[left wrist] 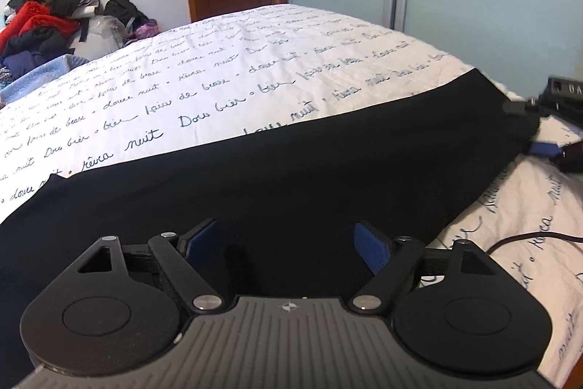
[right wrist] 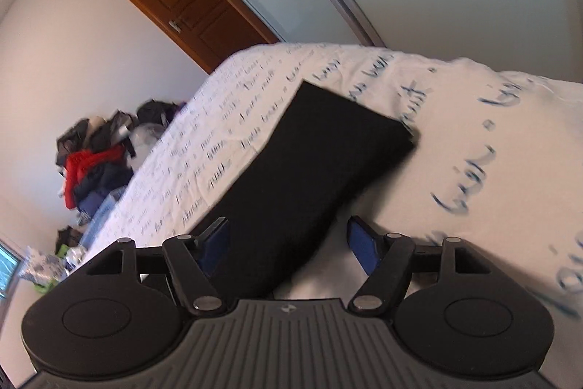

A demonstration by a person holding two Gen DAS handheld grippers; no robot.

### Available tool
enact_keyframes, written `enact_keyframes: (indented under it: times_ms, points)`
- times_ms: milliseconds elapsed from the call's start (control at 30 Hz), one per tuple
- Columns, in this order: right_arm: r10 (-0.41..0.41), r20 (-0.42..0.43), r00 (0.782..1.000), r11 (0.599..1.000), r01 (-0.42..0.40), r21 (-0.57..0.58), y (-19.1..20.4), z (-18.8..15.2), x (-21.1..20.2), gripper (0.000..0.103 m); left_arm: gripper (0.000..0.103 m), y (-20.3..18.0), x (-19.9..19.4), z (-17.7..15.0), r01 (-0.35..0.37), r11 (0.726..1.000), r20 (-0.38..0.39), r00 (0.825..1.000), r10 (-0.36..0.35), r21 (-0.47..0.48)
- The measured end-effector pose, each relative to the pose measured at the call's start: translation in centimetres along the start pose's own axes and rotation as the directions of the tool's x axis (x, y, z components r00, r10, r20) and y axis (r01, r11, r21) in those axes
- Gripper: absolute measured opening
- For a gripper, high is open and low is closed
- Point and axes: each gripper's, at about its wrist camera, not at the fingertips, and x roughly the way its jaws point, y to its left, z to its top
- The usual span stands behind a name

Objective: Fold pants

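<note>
Pants: the black pants lie flat on the bed as one long narrow band, so I judge the lengthwise fold done.
Left gripper: my left gripper hovers over one end of the band, jaws apart, nothing between the pads.
Right gripper: my right gripper sits at the other end, jaws apart; the cloth edge lies between them but the pads do not press it.
Left to do: I judge the crosswise folds remain.
Surroundings: a clothes pile sits beyond the bed.
</note>
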Motion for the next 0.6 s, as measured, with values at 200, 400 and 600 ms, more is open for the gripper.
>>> enact_keyframes:
  times_ms: [200,400,600]
  points:
    - [0.034,0.098,0.995,0.996,-0.042,0.082,-1.3,2.1,2.0,0.069,0.082,0.2,-0.6,0.2,-0.016,1.0,0.038,0.999,0.017,-0.022]
    - [-0.01,0.124,0.992,0.993,-0.005,0.118,-2.2,3.6,3.7,0.021,0.082,0.4,-0.2,0.8,-0.012,0.999,0.022,1.0,0.013,-0.046]
    - [-0.03,0.143,0.989,0.998,0.021,0.06,-1.9,3.8,3.7,0.007,0.082,1.0,0.5,1.3,0.007,0.996,0.003,1.0,-0.007,-0.085]
